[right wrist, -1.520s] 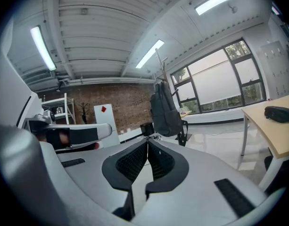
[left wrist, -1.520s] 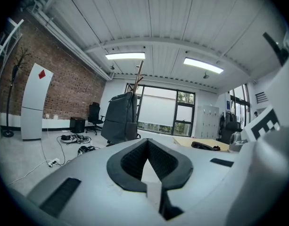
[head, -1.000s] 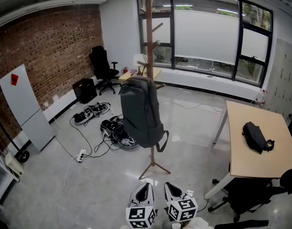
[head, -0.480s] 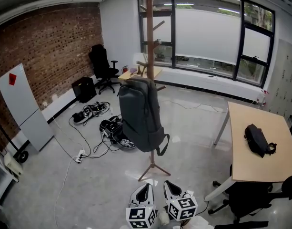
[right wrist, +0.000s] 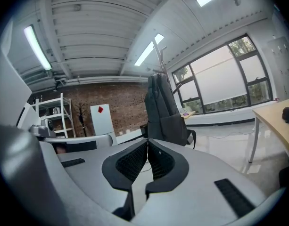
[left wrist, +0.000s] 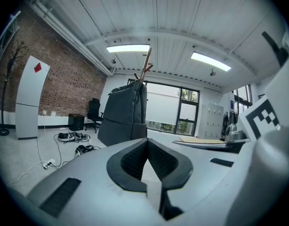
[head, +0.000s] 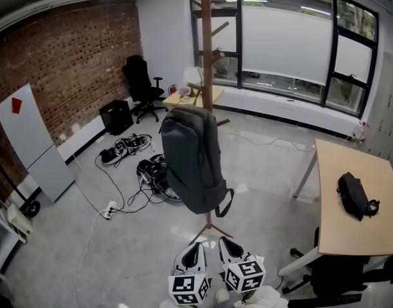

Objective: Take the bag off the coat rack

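Observation:
A dark grey backpack hangs from a tall wooden coat rack in the middle of the room, its straps dangling at the lower right. It also shows in the left gripper view as the backpack and in the right gripper view as the backpack, well ahead of the jaws. My left gripper and right gripper sit side by side at the bottom of the head view, a short way in front of the rack's feet. Both are shut with nothing between the jaws.
A wooden table with a small black pouch stands at the right, a black chair below it. Cables and a power strip lie on the floor at the left. A white board leans on the brick wall.
The view has moved closer to the coat rack; the backpack looks larger and the table has slid right. Both grippers stay shut at the bottom of the view.

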The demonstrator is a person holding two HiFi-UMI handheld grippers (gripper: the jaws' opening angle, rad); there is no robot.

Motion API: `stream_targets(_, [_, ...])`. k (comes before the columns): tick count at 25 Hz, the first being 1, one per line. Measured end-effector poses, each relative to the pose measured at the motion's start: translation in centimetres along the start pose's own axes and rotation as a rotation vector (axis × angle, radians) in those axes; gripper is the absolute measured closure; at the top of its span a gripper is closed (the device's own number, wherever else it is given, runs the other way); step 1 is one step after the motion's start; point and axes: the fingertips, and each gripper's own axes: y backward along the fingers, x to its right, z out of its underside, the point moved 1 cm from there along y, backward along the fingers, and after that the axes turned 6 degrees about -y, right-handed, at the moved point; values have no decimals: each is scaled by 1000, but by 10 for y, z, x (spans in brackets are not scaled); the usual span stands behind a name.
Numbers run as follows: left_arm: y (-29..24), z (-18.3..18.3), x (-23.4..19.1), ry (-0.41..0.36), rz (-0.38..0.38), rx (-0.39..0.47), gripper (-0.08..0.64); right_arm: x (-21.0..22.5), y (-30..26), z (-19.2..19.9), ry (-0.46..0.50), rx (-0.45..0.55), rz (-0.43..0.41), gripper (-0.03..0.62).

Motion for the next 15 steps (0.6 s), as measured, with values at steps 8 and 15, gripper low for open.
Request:
stream_targets(8, [-49, -14, -10, -1, -28, 11, 559, 24, -44, -25, 9, 1, -35, 580])
stream_targets(15, [-87, -21, -15, -5, -49, 18, 559, 45, -75, -36, 27, -10, -56, 580])
